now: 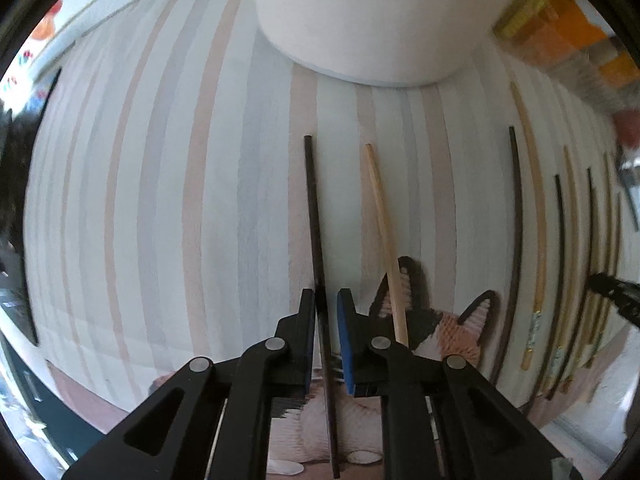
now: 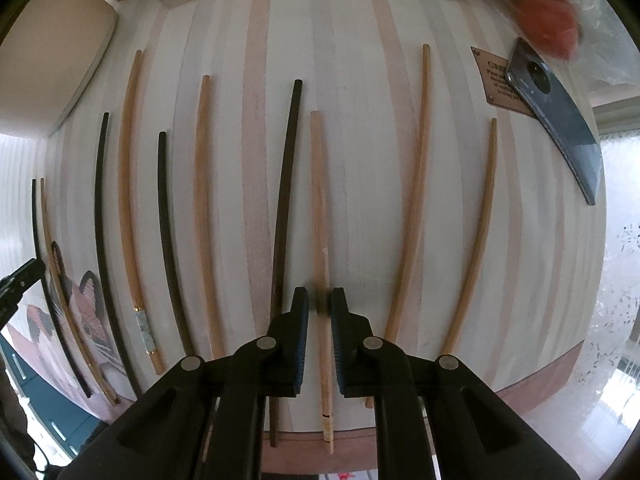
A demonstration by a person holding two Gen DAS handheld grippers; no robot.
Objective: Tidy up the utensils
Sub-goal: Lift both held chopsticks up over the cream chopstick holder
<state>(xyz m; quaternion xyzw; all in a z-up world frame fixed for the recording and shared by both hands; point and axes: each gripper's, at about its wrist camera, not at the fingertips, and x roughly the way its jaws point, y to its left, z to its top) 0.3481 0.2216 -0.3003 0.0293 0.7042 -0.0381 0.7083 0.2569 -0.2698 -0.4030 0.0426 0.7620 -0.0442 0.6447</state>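
Note:
In the left wrist view a black chopstick (image 1: 316,220) lies on the striped placemat (image 1: 160,200) and runs between my left gripper's (image 1: 326,300) fingers, which are shut on its lower part. A wooden chopstick (image 1: 384,232) lies just to its right, across a cat picture (image 1: 452,332). In the right wrist view my right gripper (image 2: 320,300) points down at the mat (image 2: 360,160) and is shut on a light wooden chopstick (image 2: 320,200). A black chopstick (image 2: 286,200) lies right beside it on the left. Several more wooden and black chopsticks lie in a row on both sides.
A white round container (image 1: 372,20) stands at the top of the left wrist view. A dark phone (image 2: 560,120) lies at the mat's right edge next to a small brown label (image 2: 492,80). Orange and red items (image 2: 548,24) sit beyond the mat.

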